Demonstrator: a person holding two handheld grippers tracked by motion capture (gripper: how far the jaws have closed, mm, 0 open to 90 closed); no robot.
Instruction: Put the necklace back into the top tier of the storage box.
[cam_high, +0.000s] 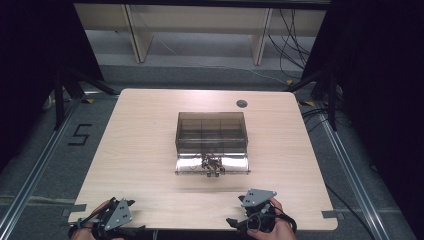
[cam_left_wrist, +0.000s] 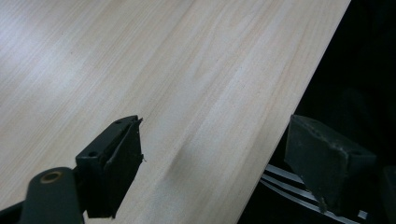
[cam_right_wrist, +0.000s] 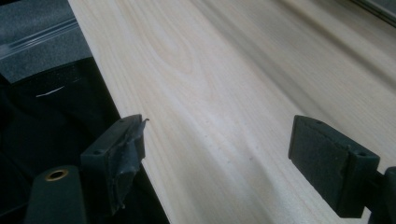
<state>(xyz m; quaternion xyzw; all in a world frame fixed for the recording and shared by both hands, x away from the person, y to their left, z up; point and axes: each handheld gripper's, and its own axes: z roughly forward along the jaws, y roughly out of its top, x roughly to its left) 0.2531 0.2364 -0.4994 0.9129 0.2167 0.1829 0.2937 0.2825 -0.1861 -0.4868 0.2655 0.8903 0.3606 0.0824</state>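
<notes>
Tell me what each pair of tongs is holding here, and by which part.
Nothing is held. The left tongs and the right tongs both stand open over the bare table, well short of the clear compartment box.

A transparent smoky plastic compartment box (cam_high: 211, 131) stands at the middle of the light wooden desk (cam_high: 140, 150), with its clear plastic lid (cam_high: 235, 165) lying open on the desk just in front of it. A small tangle of metal parts (cam_high: 212, 163) rests on that lid. The left gripper (cam_high: 112, 216) and right gripper (cam_high: 252, 212) sit at the desk's near edge, well apart from the box, left and right of it.
</notes>
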